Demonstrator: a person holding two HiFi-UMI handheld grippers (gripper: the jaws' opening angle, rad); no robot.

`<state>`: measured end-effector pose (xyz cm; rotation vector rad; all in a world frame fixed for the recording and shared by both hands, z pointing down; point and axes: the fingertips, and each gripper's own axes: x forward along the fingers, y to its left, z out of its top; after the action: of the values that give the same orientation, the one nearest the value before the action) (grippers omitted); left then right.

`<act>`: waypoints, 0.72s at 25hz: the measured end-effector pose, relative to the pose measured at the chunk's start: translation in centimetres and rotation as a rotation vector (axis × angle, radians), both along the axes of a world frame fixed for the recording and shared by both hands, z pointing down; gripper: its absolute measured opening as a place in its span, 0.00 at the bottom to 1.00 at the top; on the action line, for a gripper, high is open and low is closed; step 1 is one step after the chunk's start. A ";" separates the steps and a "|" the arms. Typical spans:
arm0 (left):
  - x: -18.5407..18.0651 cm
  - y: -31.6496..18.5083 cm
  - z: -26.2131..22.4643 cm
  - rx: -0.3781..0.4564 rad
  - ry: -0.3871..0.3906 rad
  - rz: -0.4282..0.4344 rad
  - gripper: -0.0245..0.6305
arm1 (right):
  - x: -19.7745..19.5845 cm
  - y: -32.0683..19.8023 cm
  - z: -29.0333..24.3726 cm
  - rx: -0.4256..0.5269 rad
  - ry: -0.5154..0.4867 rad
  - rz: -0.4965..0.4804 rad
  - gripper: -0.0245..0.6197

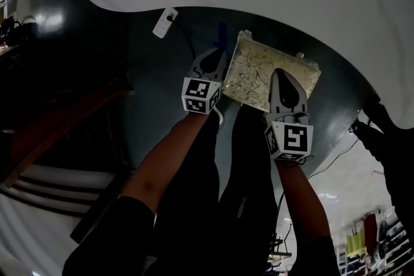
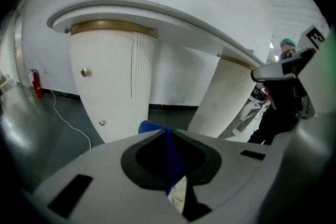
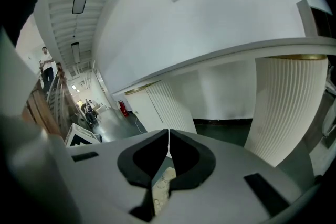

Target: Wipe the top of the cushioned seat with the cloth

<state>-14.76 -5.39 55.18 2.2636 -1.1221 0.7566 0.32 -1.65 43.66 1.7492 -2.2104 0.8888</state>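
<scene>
At edge of cushioned seat [image 1: 255,74], left claw [image 1: 217,56] pinches cloth [image 2: 170,157]; right claw [image 1: 281,75] closed above it.

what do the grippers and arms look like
Both the left gripper and right gripper have pale grey bodies tapering to black-padded jaws, each with a cube of black-and-white square markers at the back. The person wears dark short sleeves.

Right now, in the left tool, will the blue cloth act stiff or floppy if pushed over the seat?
Probably floppy: the blue cloth is squeezed thin between the shut jaws of the left tool and bunches beyond them. It looks light, so it may fold on the cushioned seat rather than slide flat.
</scene>
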 end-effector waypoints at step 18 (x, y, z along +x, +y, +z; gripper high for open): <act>4.1 2.2 10.3 -0.133 -0.027 0.021 0.09 | 7.8 0.8 5.2 -0.038 0.049 0.193 0.10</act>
<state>-10.65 -3.24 65.52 2.1636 -1.0302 0.8476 8.08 -0.86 48.91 1.9702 -2.0071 0.9099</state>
